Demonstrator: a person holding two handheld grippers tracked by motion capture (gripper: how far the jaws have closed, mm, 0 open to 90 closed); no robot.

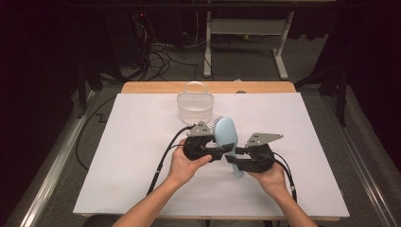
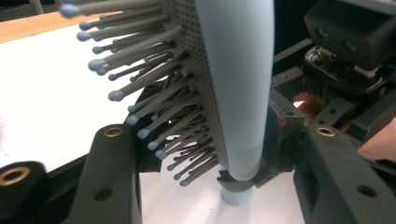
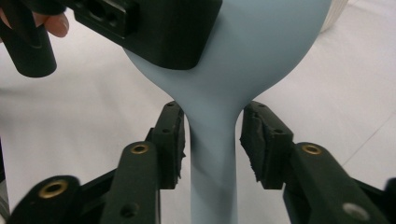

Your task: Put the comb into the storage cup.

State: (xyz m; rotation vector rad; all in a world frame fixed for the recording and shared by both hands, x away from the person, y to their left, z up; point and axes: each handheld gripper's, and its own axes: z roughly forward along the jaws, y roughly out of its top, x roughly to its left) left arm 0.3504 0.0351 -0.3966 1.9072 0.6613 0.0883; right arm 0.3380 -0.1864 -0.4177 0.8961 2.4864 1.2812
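Observation:
A light blue hairbrush [image 1: 225, 133] with grey bristles is held upright above the white sheet. My left gripper [image 1: 220, 152] is shut on the lower part of its head. In the left gripper view one pad sits among the bristles and the other presses the hairbrush [image 2: 240, 84] on its smooth back, so the left gripper [image 2: 210, 149] clamps it. My right gripper [image 1: 233, 159] is at the handle. In the right gripper view its pads [image 3: 170, 140] stand a little off the handle of the hairbrush [image 3: 212, 154] on both sides, so the right gripper [image 3: 212, 140] is open.
A clear plastic basket [image 1: 195, 105] with a hoop handle stands at the back middle of the white sheet [image 1: 137, 142]. The wooden table edge [image 1: 156, 87] lies behind it. A desk frame and cables are on the floor beyond.

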